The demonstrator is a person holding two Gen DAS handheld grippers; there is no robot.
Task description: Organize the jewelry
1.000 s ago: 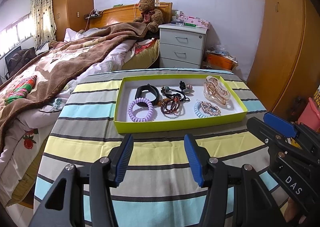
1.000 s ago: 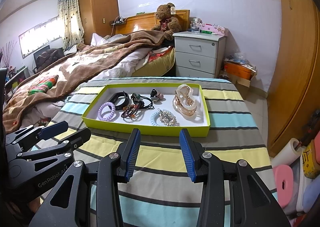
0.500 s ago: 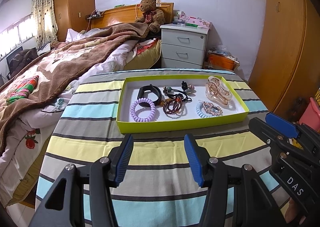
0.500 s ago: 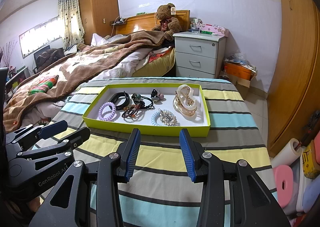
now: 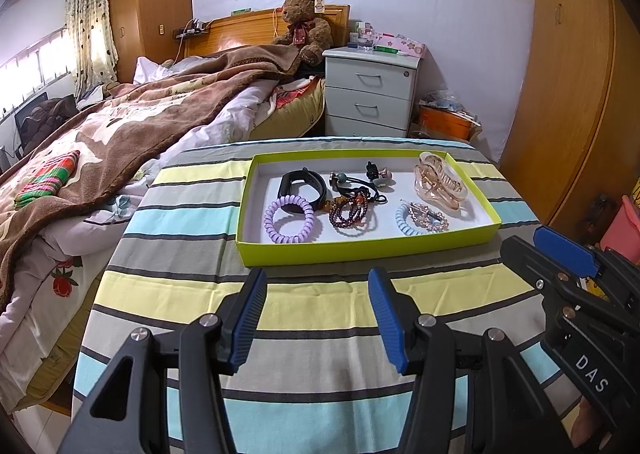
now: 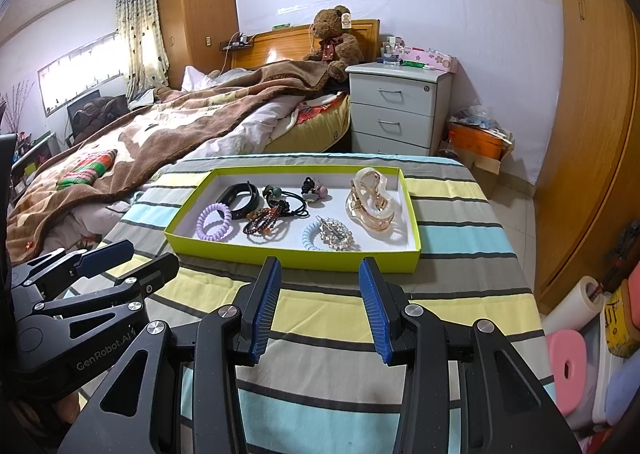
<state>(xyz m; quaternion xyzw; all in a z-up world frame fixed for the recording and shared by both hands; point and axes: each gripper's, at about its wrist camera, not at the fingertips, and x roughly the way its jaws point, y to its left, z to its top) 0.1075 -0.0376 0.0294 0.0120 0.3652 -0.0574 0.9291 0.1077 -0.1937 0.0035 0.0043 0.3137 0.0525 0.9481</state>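
Lime-green tray (image 5: 360, 252) of jewelry straight ahead of my two empty grippers
I hold left gripper (image 5: 316, 314) and right gripper (image 6: 320, 304) wide open, short of the tray's long near edge; right looks slightly nearer

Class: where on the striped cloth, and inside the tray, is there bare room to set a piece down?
Bare: the cloth between the tray and both open grippers; the cloth left of the tray; the tray's near-left corner before the purple coil. The tray's middle is crowded.
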